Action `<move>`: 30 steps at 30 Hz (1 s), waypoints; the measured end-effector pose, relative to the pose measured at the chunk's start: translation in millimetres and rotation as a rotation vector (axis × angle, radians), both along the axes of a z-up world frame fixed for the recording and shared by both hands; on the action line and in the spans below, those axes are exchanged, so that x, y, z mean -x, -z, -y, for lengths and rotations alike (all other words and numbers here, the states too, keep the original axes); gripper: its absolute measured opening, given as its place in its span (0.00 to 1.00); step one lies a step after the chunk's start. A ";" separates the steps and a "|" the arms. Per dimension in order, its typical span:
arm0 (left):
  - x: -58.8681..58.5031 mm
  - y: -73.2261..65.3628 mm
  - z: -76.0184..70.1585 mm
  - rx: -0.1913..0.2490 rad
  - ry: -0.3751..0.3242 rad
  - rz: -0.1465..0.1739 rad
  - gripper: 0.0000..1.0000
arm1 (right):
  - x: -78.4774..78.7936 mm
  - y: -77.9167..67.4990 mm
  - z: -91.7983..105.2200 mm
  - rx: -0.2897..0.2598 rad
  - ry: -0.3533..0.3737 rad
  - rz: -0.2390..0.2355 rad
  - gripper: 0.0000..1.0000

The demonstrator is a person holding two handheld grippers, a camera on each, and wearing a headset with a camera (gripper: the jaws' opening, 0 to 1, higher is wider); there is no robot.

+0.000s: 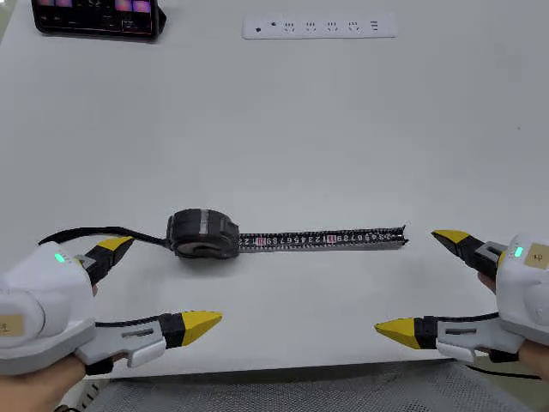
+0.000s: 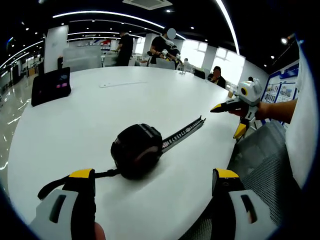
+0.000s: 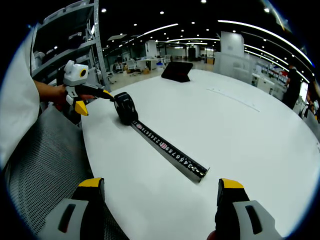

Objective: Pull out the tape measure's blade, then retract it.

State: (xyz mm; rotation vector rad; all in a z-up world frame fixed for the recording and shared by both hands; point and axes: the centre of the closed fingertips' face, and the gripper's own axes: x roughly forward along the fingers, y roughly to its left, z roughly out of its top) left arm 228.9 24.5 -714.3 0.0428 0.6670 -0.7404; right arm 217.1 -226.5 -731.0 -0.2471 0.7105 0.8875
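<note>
at the white workbench, my left gripper and right gripper both stand with jaws spread wide, pinching nothing. between them lies the tape measure. its black case rests just ahead of my left jaws, near them but apart, and its black wrist strap trails off behind my upper left jaw. the blade is drawn out and lies flat on the workbench, running from the case toward my right gripper. its end hook sits just short of my right jaw tips, not touching.

by my reading the first half of the job, the pull-out, is done. the blade appears to hold its length unaided, so a lock may be set, though i cannot make out the lock itself. the retraction is what remains, and nothing grips the case or the blade at present. a power strip and a dark tablet sit at the far side, well apart from the work.
</note>
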 end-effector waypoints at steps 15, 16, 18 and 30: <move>-10.7 2.7 21.1 0.014 -0.008 -0.018 0.92 | -8.5 3.0 14.4 0.010 0.011 0.000 0.91; -11.5 2.9 21.8 0.015 -0.009 -0.020 0.92 | -8.8 2.6 14.9 0.010 0.012 -0.001 0.91; -12.9 2.7 23.3 0.022 -0.015 -0.021 0.92 | -9.4 2.1 16.0 0.011 0.015 -0.002 0.90; -17.5 3.0 27.9 0.065 -0.069 -0.039 0.90 | -11.3 2.7 18.7 0.020 0.010 -0.004 0.88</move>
